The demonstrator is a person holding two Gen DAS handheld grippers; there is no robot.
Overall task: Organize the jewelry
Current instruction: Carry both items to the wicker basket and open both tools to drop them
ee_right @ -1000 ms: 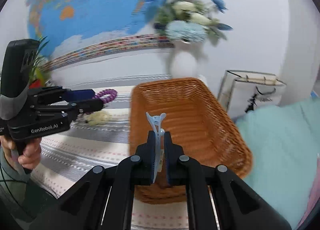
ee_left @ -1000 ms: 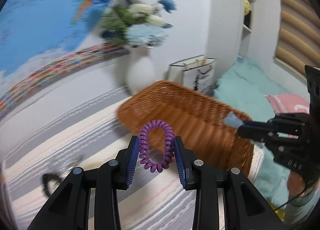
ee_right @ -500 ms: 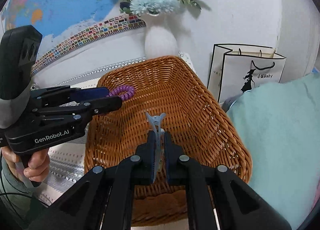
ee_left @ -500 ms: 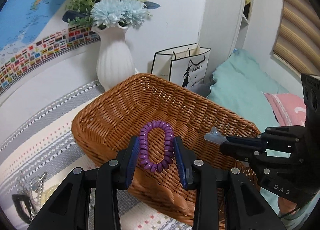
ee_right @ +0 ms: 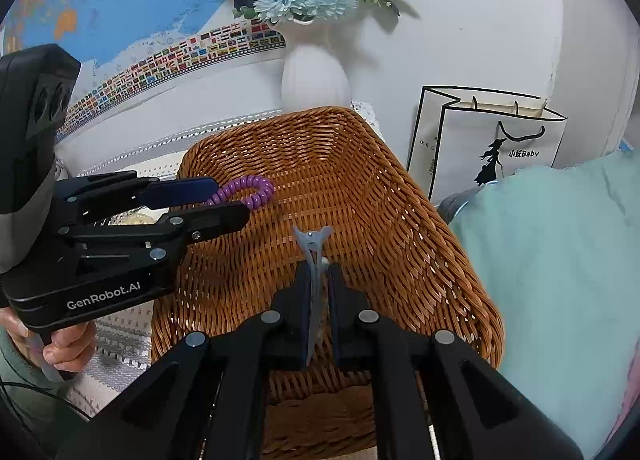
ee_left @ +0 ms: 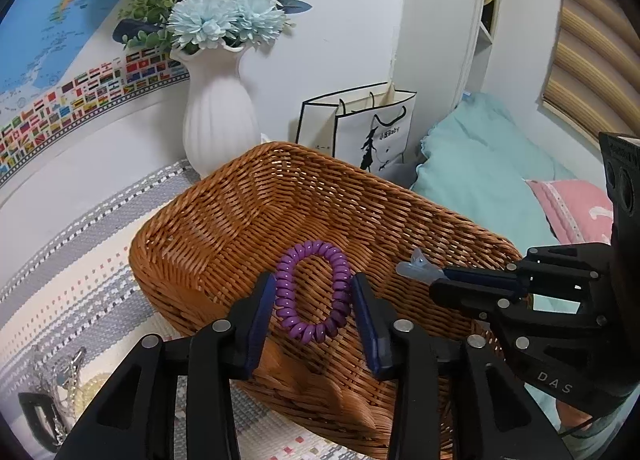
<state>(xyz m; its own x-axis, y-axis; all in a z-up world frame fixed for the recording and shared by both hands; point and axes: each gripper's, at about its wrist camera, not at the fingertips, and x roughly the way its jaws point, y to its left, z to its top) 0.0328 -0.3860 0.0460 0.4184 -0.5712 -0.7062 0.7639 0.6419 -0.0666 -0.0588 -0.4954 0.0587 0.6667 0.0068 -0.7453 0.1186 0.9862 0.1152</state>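
Observation:
My left gripper is shut on a purple spiral hair tie and holds it above the near part of a brown wicker basket. The hair tie also shows in the right wrist view, over the basket's left side. My right gripper is shut on a pale blue hair clip and holds it above the basket's near end. In the left wrist view the clip sticks out of the right gripper's fingers over the basket's right rim.
A white vase with blue and white flowers stands just behind the basket. A white paper bag stands by the wall, next to a teal bedspread. Small jewelry pieces lie on the striped cloth to the left.
Both grippers have moved forward from the striped cloth to above the basket, each still holding its item. The view has also steadied.

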